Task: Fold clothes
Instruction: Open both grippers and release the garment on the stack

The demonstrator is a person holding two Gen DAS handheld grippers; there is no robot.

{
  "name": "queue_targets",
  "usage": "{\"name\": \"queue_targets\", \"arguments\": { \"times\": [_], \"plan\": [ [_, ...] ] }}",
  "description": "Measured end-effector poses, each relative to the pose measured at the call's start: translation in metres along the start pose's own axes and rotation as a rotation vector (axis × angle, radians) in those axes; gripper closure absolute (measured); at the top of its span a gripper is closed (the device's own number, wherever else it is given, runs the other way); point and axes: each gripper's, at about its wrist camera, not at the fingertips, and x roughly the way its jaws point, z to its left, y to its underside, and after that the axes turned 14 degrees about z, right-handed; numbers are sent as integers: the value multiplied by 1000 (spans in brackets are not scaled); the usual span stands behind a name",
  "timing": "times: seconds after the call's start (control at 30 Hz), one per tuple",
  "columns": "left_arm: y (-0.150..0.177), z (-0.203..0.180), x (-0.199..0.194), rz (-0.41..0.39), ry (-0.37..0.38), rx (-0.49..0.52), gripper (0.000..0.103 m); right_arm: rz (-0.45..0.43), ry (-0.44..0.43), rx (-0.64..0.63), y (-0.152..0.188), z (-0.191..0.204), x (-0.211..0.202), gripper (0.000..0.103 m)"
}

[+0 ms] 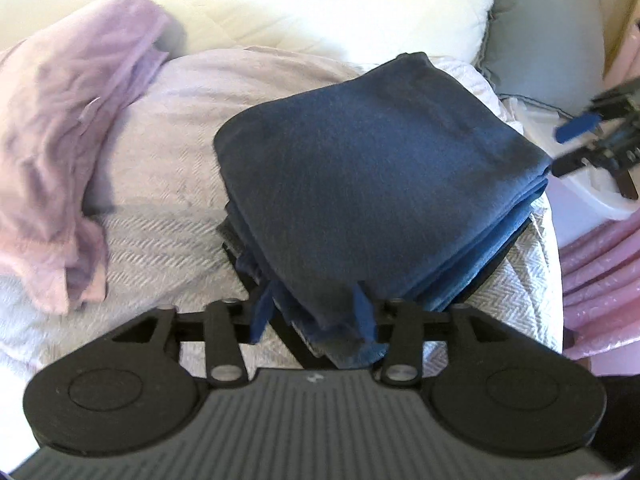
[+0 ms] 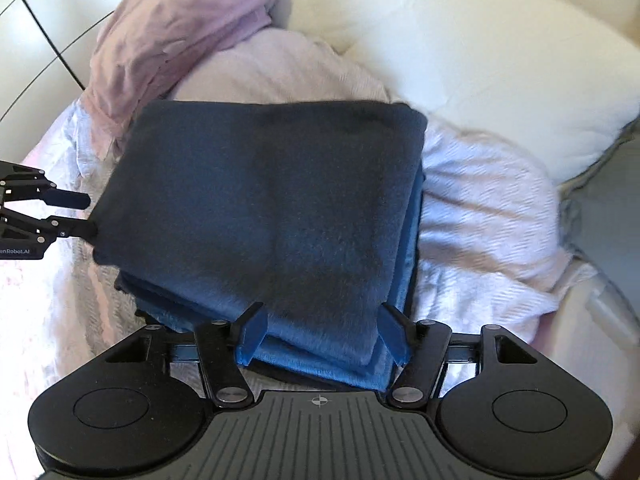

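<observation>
A dark blue cloth [image 1: 360, 152] [image 2: 264, 200], folded into a thick square stack, lies on a pale lilac blanket [image 1: 160, 240] [image 2: 480, 200]. My left gripper [image 1: 312, 316] is open at the stack's near corner, and blue fabric shows between its fingers. In the right wrist view, the left gripper [image 2: 80, 216] stands at the cloth's left corner, its lower finger touching the edge. My right gripper [image 2: 324, 336] is wide open over the stack's near edge. In the left wrist view, the right gripper [image 1: 570, 146] sits just off the cloth's right side, fingers apart.
A crumpled pink garment [image 1: 60, 120] [image 2: 172, 28] lies on the blanket to the left of the stack. Behind are a cream pillow [image 1: 320, 4] [image 2: 500, 60] and a grey cushion [image 1: 548, 40]. Pink ribbed material [image 1: 600, 272] lies to the right.
</observation>
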Motion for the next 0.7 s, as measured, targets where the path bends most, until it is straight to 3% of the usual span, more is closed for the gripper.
{"name": "queue_targets", "arguments": {
  "times": [0.13,0.2,0.33,0.5,0.7],
  "plan": [
    [25,-13,-7,-17,-17,-112,26,-15,33,16,22,10,-14,27],
    [35,-23,-7,-13,-19,-168,17,-3,31,42,32,13,-14,26],
    [54,-45,-11,-8,-52,-270,14,10,11,70,52,21,-16,24],
    [80,-61,-28,-50,-60,-488,14,10,9,41,76,28,-18,24],
    [99,-102,-54,-82,-58,-522,13,-13,6,24,109,31,-35,24]
  ]
}}
